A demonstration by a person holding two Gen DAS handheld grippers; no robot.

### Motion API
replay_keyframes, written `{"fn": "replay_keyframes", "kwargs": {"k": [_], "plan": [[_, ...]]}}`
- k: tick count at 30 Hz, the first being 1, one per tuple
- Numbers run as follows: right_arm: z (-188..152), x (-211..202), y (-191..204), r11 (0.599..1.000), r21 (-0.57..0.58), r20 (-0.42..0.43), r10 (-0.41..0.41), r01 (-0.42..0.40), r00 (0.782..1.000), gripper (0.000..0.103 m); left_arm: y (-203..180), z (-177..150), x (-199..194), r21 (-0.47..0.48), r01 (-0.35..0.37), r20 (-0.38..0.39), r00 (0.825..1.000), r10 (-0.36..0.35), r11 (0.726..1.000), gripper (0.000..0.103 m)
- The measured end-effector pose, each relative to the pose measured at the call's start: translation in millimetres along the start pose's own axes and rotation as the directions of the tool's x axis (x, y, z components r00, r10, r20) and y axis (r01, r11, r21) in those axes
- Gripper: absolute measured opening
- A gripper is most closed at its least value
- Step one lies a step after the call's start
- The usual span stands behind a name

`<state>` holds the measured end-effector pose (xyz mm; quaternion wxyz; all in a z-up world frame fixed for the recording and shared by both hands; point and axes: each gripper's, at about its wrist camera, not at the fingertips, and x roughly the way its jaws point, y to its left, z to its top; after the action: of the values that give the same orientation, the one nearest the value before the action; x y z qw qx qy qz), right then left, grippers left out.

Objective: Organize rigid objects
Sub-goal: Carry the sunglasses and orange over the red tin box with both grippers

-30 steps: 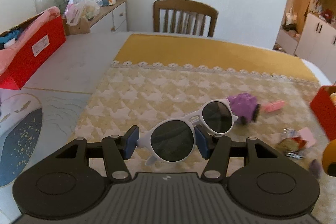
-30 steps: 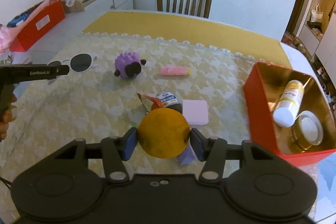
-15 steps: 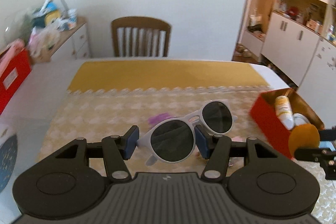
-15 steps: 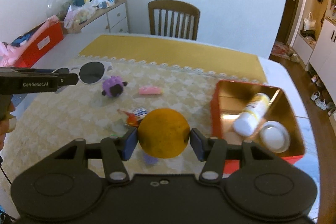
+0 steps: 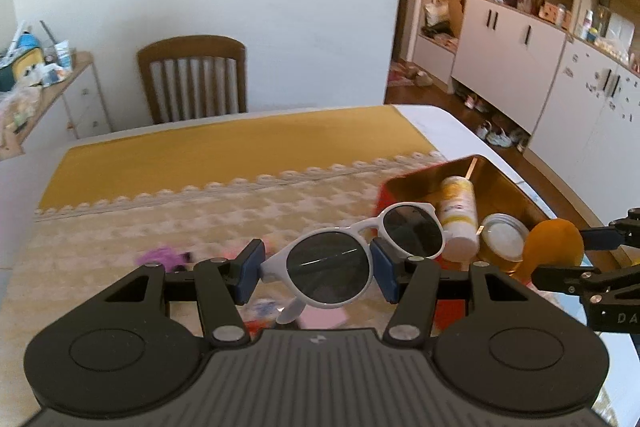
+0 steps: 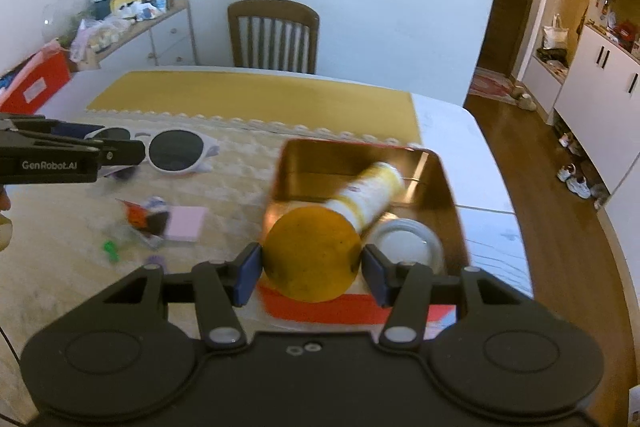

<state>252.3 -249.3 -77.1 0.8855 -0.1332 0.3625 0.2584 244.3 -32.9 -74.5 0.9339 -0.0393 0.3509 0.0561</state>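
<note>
Clamped by one lens in the left gripper [image 5: 317,270], the sunglasses [image 5: 352,251] could twist loose while the right gripper [image 6: 312,269], pinching the orange disc [image 6: 313,254], crowds the red tin [image 6: 448,187] at its twelve o'clock.

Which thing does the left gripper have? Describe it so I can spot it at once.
Start from the red box on the table's right, then go left to the left gripper. Between its fingers hang the sunglasses: white round frames, dark lenses, unlike the orange disc in the right gripper.
</note>
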Motion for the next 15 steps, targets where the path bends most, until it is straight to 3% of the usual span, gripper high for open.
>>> {"fn": "replay_keyframes", "kwargs": {"k": [8, 15], "plan": [[-5.0, 16.2, -40.6, 1.0, -0.009, -0.03, 0.008, -0.008, 1.0, 0.054, -60.4, 20.6, 38.2, 0.039, 0.032, -0.036, 0.999, -0.031, 0.999, 0.056], [-2.2, 33.3, -53.8, 0.997, -0.034, -0.052, 0.061, -0.062, 0.997, 0.054, -115.0, 48.8, 73.0, 0.118, 0.075, -0.047, 0.996, -0.07, 0.99, 0.057]]}}
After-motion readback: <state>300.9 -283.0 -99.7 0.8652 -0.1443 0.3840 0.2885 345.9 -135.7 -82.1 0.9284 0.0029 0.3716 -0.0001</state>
